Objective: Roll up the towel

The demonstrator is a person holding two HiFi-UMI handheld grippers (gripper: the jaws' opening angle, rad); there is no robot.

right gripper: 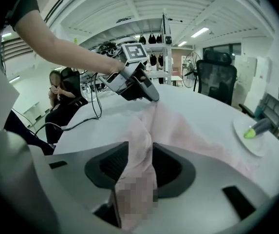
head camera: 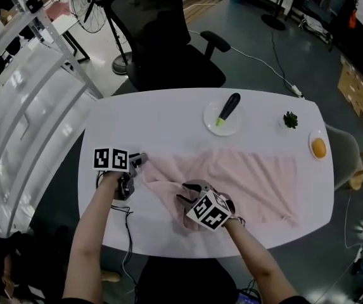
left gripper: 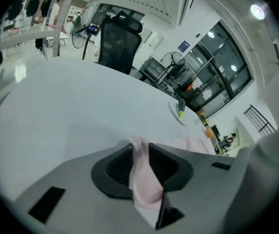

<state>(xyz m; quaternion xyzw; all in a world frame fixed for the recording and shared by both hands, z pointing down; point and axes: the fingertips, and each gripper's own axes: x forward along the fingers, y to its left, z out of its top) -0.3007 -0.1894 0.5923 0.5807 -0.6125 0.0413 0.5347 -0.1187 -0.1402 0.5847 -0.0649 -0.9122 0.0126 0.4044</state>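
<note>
A pale pink towel [head camera: 251,176] lies spread and rumpled across the white oval table [head camera: 137,116]. My left gripper [head camera: 135,163] is shut on the towel's left corner near the table's left side; in the left gripper view pink cloth [left gripper: 144,179] is pinched between the jaws [left gripper: 140,152]. My right gripper [head camera: 184,195] is shut on the towel's near edge, a fold of which is drawn up off the table. In the right gripper view the cloth [right gripper: 178,126] runs from between its jaws [right gripper: 140,150] across to the left gripper [right gripper: 149,94].
A white plate [head camera: 210,122] holding a dark-handled tool with a green tip [head camera: 227,109] stands behind the towel. A small green sprig [head camera: 290,120] and an orange [head camera: 318,147] on a little dish sit at the right end. A black office chair [head camera: 168,37] stands beyond the far edge.
</note>
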